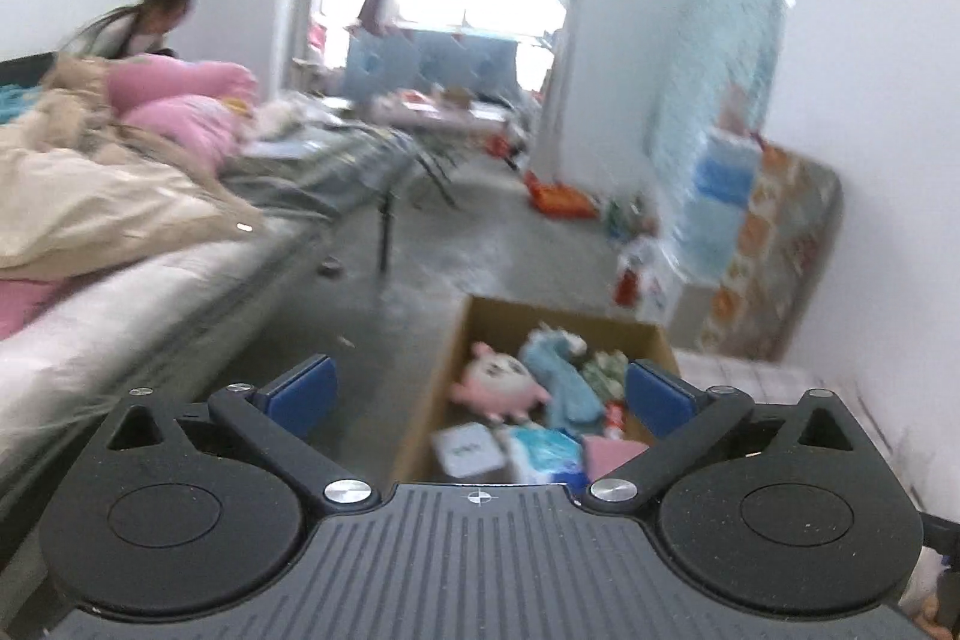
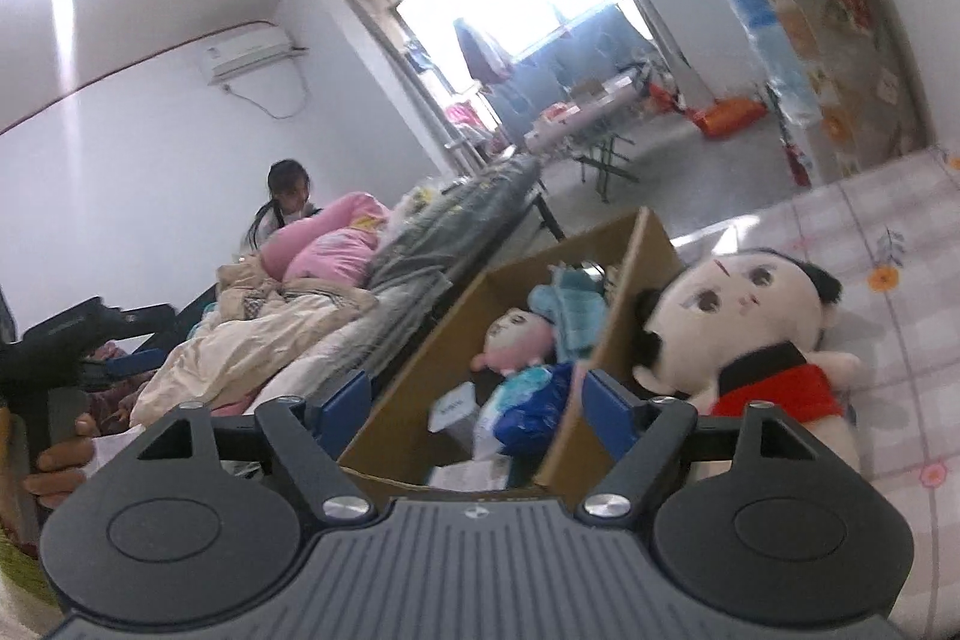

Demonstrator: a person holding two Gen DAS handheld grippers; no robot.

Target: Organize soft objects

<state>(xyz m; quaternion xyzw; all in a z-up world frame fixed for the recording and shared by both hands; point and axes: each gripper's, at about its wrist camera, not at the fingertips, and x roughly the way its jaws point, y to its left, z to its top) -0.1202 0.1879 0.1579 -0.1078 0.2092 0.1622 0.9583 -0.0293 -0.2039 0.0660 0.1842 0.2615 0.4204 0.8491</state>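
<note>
Task partly complete. The cardboard box point(image 1: 600, 334), lower centre of the left wrist view, already holds a pink round plush point(image 1: 501, 383), a blue plush point(image 1: 555, 370), a blue-and-white packet point(image 1: 543, 451) and a white card point(image 1: 468, 451). Outstanding: a black-haired doll in red point(image 2: 744, 316) lies on the checked bed point(image 2: 900, 280) just beside the box, right of frame. Left gripper point(image 1: 480, 388) fingers are wide apart and empty; right gripper point(image 2: 474, 403) fingers are apart, gripping nothing.

Grey concrete floor point(image 1: 480, 244): open cardboard box point(image 1: 516, 319) stands on it, between two beds. Left bed point(image 1: 138, 304): beige quilt point(image 1: 102, 208) heaped on it, pink pillows point(image 1: 186, 100) behind. Right bed, checked floral sheet point(image 2: 888, 316): plush doll in red top point(image 2: 756, 316) lies on it, touching box's outer wall.
</note>
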